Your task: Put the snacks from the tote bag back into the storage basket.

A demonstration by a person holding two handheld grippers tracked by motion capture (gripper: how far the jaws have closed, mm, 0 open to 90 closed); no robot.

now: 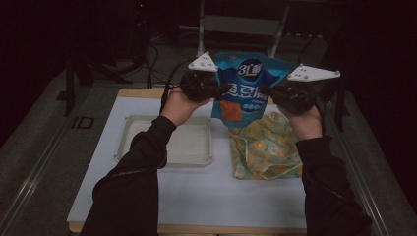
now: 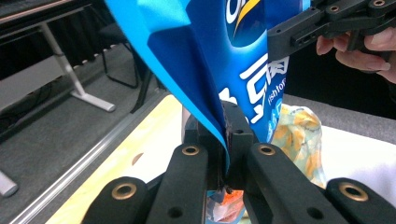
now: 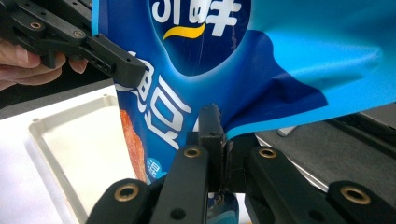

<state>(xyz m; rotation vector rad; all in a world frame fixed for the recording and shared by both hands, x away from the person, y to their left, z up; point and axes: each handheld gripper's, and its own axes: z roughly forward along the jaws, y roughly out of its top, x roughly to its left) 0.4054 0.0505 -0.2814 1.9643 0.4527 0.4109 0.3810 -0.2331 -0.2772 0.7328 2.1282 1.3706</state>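
Left gripper [image 1: 216,91] and right gripper [image 1: 265,92]: we clamp each on opposite edges of blue snack bag [image 1: 242,83], held upright above white tray [image 1: 129,132] and patterned cloth [image 1: 268,147].

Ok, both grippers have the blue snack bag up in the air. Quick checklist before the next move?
1. Left gripper shut on the snack bag: ok.
2. Right gripper shut on the bag's other side: ok.
3. Bag lifted off the table: ok.
4. Bag's seal intact: cannot tell.
5. Clear tray free to receive it: ok.
6. Patterned cloth lying out of the tray: ok.
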